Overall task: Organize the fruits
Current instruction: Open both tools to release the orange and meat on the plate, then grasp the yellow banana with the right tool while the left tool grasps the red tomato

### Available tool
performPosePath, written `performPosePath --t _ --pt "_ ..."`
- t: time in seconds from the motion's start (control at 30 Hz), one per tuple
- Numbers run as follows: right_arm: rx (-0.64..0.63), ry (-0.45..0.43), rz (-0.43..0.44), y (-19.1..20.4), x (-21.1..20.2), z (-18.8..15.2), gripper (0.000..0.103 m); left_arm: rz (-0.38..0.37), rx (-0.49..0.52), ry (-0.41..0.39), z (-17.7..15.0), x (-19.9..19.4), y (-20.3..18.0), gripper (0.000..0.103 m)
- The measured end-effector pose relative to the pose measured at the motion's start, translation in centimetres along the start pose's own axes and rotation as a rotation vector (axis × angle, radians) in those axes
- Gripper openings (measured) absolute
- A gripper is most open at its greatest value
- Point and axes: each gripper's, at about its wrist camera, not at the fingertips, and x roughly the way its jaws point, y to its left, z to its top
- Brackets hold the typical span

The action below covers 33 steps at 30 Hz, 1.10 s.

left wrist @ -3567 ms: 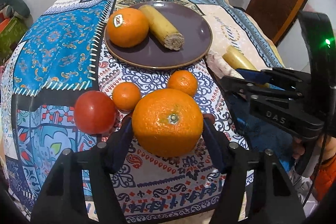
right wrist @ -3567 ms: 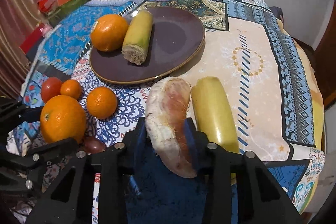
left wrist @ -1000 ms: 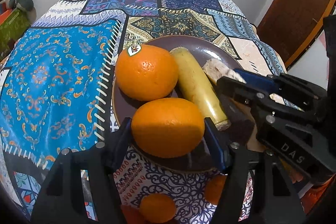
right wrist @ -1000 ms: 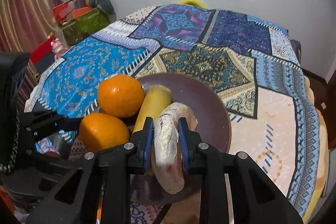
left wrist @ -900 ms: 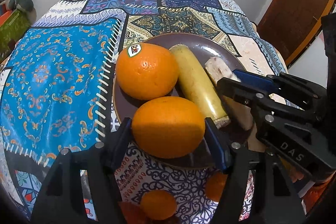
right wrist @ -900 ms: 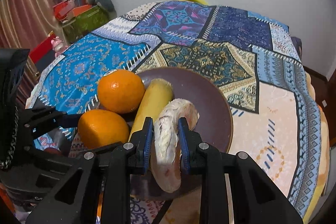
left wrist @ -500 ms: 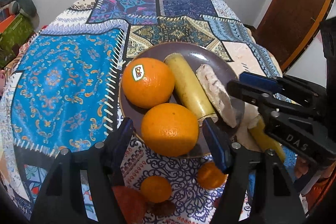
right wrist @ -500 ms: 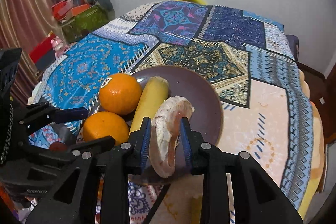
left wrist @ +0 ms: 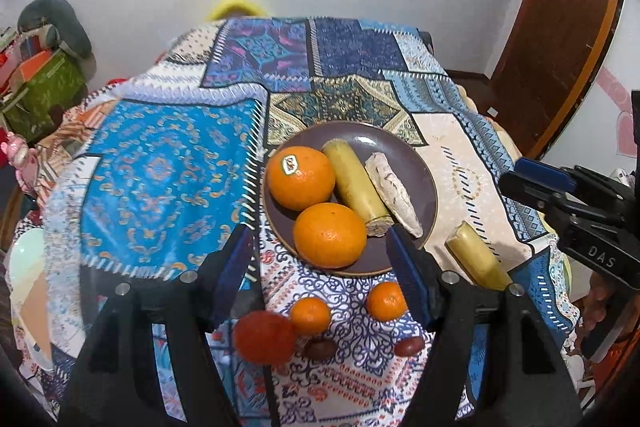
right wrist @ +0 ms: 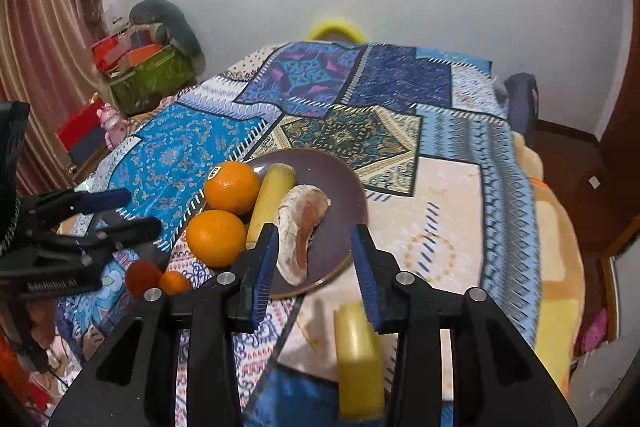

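Purple plate (left wrist: 420, 163): gathers two oranges, banana piece, peel.
Left gripper (left wrist: 320, 259): fingers spread, empty.
Right gripper (right wrist: 314, 255): fingers spread, empty.
Loose banana (right wrist: 358, 351): likely next.

We see a bright, even room light with soft shadows, strong fisheye bending and dark corners at the edges, a small glare on the plate (left wrist: 416, 163), and motion blur on the near fruits.
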Motion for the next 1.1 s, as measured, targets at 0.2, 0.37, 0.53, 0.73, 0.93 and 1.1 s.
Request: performPosePath --t 0.2,0.37,0.53,0.73,0.93,1.1 --pt "-0.017 -0.015 -0.041 -0.1 -2.0 -0.8 0.047 0.016 -0.022 -0.006 -1.1 -1.5 1.1 0.072" --pt "-0.016 -0.003 -0.053 -0.5 -2.5 -1.8 0.052 0.041 -0.032 0.029 -2.7 -1.0 2.3 0.072" --pt "-0.005 0.049 -0.071 -1.3 -1.7 -3.5 0.052 0.06 -0.054 0.089 -4.8 0.4 3.8 0.072" --pt "0.022 0.121 -0.085 -2.2 0.2 -5.3 0.052 0.048 -0.039 0.135 -6.8 2.0 4.2 0.071" --pt "0.047 0.194 -0.075 -2.9 2.5 -7.0 0.052 0.024 -0.016 0.169 -8.0 3.6 3.6 0.063" --pt "0.066 0.234 -0.06 -3.3 4.0 -7.9 0.052 0.038 -0.025 0.177 -8.1 4.6 3.8 0.058"
